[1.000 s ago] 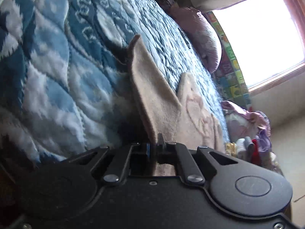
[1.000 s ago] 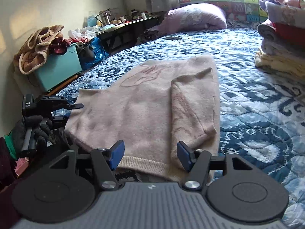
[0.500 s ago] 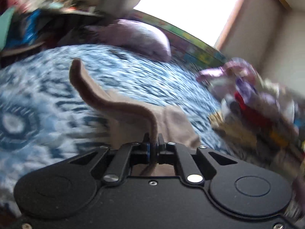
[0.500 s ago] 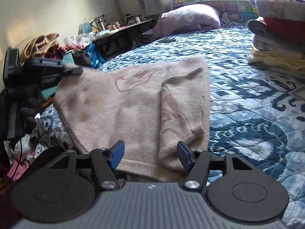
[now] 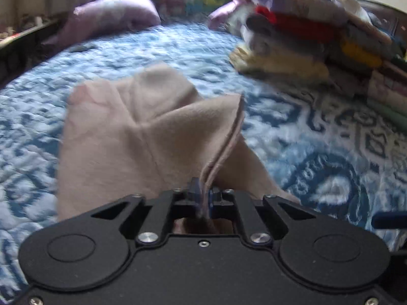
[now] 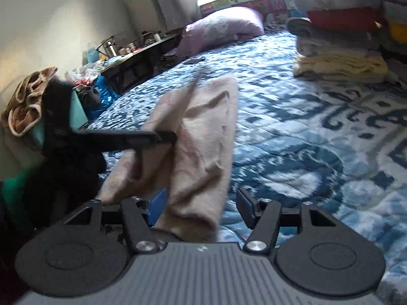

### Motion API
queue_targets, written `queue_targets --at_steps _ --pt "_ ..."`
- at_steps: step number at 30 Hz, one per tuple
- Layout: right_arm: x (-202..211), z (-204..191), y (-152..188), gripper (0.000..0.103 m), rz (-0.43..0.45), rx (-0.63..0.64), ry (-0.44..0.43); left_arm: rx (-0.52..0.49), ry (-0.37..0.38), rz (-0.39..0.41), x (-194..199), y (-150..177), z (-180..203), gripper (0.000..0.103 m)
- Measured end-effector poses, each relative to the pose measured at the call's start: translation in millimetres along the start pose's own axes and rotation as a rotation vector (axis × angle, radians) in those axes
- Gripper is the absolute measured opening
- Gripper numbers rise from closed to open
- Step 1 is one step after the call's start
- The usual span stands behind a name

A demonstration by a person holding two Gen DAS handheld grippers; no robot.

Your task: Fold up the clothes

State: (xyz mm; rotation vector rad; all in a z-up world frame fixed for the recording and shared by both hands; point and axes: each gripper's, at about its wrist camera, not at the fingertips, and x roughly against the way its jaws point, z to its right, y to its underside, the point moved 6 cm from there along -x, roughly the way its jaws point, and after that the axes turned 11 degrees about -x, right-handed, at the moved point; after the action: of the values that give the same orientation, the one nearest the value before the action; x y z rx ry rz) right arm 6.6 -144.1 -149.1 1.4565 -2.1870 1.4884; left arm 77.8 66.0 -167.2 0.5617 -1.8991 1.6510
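Two claws over one pink garment (image 5: 132, 137) on bed (image 5: 318, 152). Left claw (image 5: 203, 197) grips garment's edge, jaws just easing apart, cloth between pads. Right claw (image 6: 201, 207) stands released, empty, folded end lying between its jaws. Garment's long axis runs from bed's near edge toward pillow (image 6: 221, 29); left claw nearer, so laying fold flat falls to it.

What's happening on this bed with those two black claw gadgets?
A person is folding a beige fleece garment on the blue patterned quilt. The left claw has its edge between its pads, pulled up and across the rest, with its jaws just starting to open. The right claw is open over the near end. A stack of folded clothes sits behind.
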Motion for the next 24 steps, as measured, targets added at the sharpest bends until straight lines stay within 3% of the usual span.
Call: queue_targets --at_steps 2,3,7,10,12,21,24 --pt "0 5 1 0.061 -0.004 -0.014 0.009 -0.001 0.062 0.039 20 -4 -1 0.041" --pt "-1 6 1 0.061 -0.007 -0.013 0.011 0.000 0.095 0.061 32 -6 -3 0.042" --pt "-6 2 1 0.061 -0.024 0.001 0.000 0.034 0.015 0.122 79 -5 -60 0.040" --pt "-16 -14 2 0.061 -0.050 0.014 -0.042 0.041 -0.056 0.098 99 10 -103 0.036" --pt "-25 -26 3 0.061 -0.071 0.018 -0.073 0.019 -0.058 0.067 105 21 -113 0.035" --pt "-59 -61 3 0.054 -0.132 0.000 -0.100 -0.118 0.063 0.030 97 53 -82 0.031" --pt "-58 -59 -4 0.053 -0.108 0.005 -0.077 -0.197 0.077 -0.049 69 79 -66 0.031"
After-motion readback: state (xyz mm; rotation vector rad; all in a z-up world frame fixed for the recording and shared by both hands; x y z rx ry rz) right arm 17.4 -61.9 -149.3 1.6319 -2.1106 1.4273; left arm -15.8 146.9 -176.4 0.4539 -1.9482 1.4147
